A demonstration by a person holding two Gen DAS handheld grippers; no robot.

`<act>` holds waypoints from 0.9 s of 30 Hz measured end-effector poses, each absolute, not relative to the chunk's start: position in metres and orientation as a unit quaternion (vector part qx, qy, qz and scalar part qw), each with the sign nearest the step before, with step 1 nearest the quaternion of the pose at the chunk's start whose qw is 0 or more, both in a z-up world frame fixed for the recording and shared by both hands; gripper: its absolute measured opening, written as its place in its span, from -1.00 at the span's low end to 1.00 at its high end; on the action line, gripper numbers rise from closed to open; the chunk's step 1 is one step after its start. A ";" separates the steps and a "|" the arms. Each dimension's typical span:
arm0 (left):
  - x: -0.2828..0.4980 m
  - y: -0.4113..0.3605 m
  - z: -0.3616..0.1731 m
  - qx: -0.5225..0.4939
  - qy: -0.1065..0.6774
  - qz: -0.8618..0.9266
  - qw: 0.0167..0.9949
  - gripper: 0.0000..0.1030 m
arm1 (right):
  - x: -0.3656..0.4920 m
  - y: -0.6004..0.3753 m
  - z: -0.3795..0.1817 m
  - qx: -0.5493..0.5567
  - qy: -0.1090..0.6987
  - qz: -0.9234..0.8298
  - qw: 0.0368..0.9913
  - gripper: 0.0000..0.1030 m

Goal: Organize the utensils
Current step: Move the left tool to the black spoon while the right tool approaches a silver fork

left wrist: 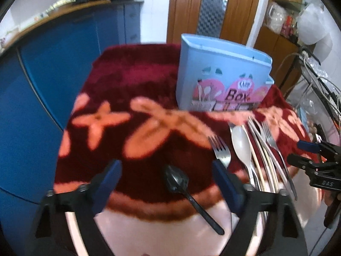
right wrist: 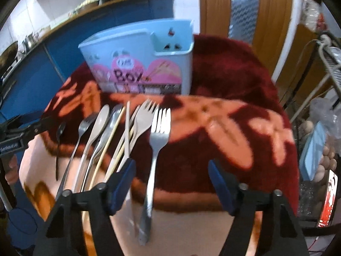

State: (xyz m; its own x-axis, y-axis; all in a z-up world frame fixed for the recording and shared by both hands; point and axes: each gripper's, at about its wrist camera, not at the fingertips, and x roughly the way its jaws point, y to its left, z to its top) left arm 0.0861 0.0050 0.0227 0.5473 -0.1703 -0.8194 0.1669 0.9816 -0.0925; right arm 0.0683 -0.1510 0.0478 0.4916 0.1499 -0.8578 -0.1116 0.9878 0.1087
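Note:
A light blue utensil box [left wrist: 221, 72] [right wrist: 138, 64] stands upright at the back of a dark red flowered blanket [left wrist: 138, 81]. My left gripper [left wrist: 166, 166] is open over a black plastic spoon [left wrist: 177, 181], which lies between its fingers untouched. Right of it lie a steel fork [left wrist: 220, 149], a beige spoon [left wrist: 240, 143] and chopsticks [left wrist: 263, 149]. My right gripper [right wrist: 171, 166] is open, with a large steel fork [right wrist: 158, 136] lying between its fingers, nearer the left one. The other utensils [right wrist: 102, 128] lie in a row to its left.
A blue cabinet [left wrist: 53, 64] runs along the left. A wooden door [left wrist: 213, 6] is behind the box. A wire rack with cables [left wrist: 319, 85] and eggs [right wrist: 326, 157] crowd the right side. The right gripper's fingers [left wrist: 309, 147] show at the left view's right edge.

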 end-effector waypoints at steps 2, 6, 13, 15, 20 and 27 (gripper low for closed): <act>0.092 0.005 0.016 -0.019 0.500 -0.104 0.860 0.21 | 0.072 -0.146 0.047 0.010 0.513 0.086 0.854 0.27; 0.095 0.005 0.002 -0.053 0.554 -0.128 0.821 -0.25 | 0.079 -0.140 0.042 0.004 0.548 0.099 0.831 -0.06; 0.093 -0.005 -0.007 -0.069 0.574 -0.155 0.801 -0.53 | 0.089 -0.132 0.033 -0.026 0.578 0.114 0.807 -0.26; 0.093 -0.009 -0.007 -0.067 0.574 -0.159 0.801 -0.56 | 0.092 -0.130 0.033 -0.034 0.583 0.120 0.803 -0.28; 0.100 -0.023 -0.009 -0.054 0.589 -0.165 0.789 -0.59 | 0.098 -0.126 0.031 -0.050 0.598 0.130 0.789 -0.29; 0.108 -0.031 -0.010 -0.038 0.622 -0.149 0.768 -0.59 | 0.116 -0.113 0.026 -0.058 0.621 0.141 0.769 -0.30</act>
State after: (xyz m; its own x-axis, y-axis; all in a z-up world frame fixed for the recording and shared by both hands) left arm 0.1079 -0.0308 -0.0096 0.1818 -0.2753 -0.9440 0.1818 0.9529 -0.2428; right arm 0.1165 -0.1131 0.0257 0.1892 0.1450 -0.9712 -0.2891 0.9534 0.0861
